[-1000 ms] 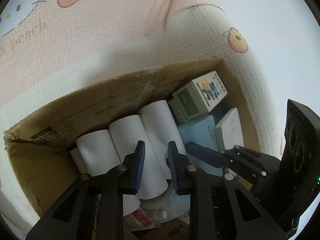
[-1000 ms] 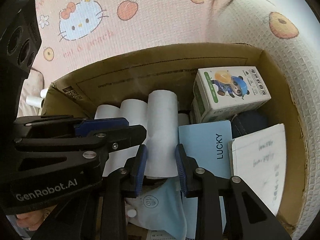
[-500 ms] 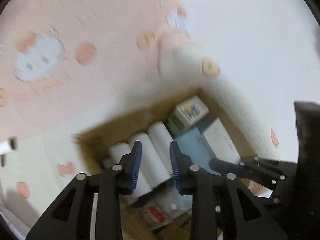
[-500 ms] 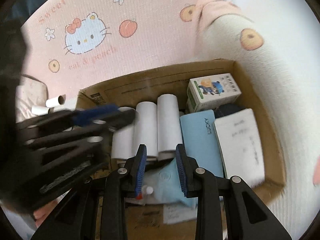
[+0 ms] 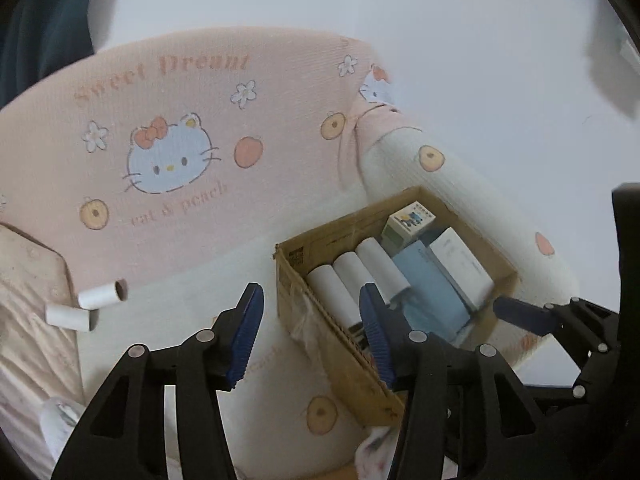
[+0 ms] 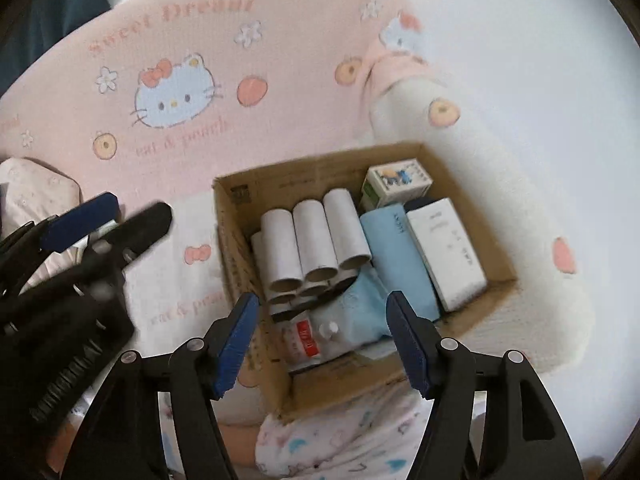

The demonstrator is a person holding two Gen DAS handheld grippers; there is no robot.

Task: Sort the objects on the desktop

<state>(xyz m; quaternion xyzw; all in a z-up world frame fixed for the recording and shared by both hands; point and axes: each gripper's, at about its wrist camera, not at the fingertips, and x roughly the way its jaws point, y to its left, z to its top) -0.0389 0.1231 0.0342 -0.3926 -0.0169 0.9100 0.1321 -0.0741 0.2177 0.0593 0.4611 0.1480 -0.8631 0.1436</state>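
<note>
Both grippers hung above the brown cardboard box (image 6: pixel 472 292) w/ nothing between fingers: left gripper (image 5: pixel 311 336) jaws opening, right gripper (image 6: pixel 322 342) likewise. White paper-roll tubes (image 6: pixel 316 240) lay stacked inside box, beside light-blue booklet (image 6: pixel 396 256).

My left gripper (image 5: pixel 311 336) and right gripper (image 6: pixel 322 340) hang clear above the cardboard box (image 6: pixel 228 216), jaws opening, nothing between them. The box is packed: paper tubes (image 6: pixel 310 236), blue booklet (image 6: pixel 394 256), white booklet (image 6: pixel 448 248). Open bedding (image 5: pixel 192 320) lies left, bar two loose tubes (image 5: pixel 86 306).
</note>
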